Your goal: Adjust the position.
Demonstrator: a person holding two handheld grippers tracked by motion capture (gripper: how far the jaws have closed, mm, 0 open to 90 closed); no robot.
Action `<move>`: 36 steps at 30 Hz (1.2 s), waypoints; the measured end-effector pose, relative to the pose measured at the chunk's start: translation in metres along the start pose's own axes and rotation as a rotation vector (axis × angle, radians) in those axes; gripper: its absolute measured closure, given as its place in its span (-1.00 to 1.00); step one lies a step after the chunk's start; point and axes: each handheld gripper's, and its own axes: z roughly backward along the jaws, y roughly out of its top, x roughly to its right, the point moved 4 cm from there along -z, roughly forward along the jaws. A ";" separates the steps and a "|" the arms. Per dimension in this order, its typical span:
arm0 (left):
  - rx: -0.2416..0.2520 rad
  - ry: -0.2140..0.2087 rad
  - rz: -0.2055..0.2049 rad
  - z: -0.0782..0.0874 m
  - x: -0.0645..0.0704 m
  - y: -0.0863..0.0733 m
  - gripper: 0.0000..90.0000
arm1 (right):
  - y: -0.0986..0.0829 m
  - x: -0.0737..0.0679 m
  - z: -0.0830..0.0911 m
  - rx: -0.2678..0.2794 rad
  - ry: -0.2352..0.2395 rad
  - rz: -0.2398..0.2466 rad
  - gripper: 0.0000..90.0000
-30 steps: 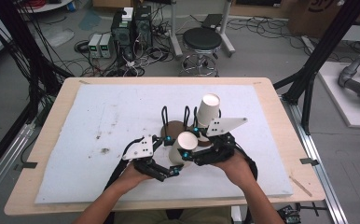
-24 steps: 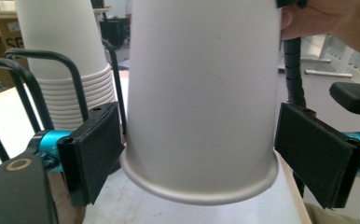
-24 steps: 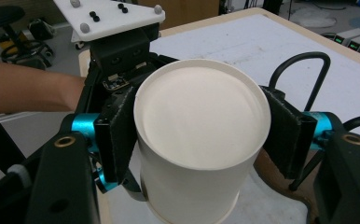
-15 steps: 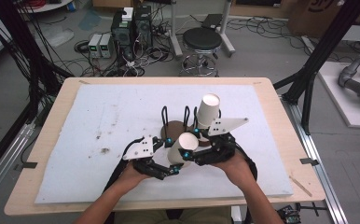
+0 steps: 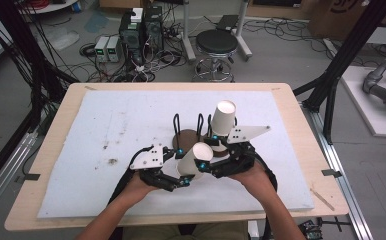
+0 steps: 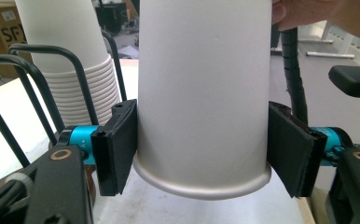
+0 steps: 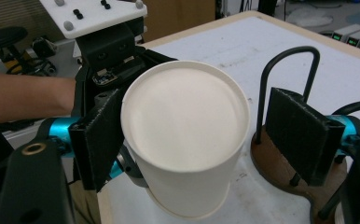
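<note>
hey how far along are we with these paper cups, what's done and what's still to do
Done: one paper cup is already off the stack of cups, which stands upside down in the wire rack.

In hand: the left gripper has that cup between its jaws, bottom up. The right gripper straddles it, its right jaw clear of the cup.

Left: I can't tell where the cup goes. The rest of the stack is untouched.

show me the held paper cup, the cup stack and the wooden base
held paper cup [image 6: 204,93], left gripper view, side wall
cup stack [image 5: 223,119], high view, top cup's side
wooden base [image 7: 271,163], right gripper view, top surface
</note>
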 end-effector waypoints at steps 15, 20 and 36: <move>-0.242 -0.070 -0.028 0.015 -0.014 0.020 -0.32 | 0.000 0.007 0.025 -0.006 0.001 0.129 -0.55; -0.293 -0.102 -0.041 0.015 -0.013 0.026 -0.32 | 0.002 0.010 0.030 -0.036 0.010 0.184 -0.55; -0.395 -0.138 -0.052 0.007 -0.011 0.027 -0.32 | 0.018 0.004 0.019 -0.183 0.083 0.350 -0.55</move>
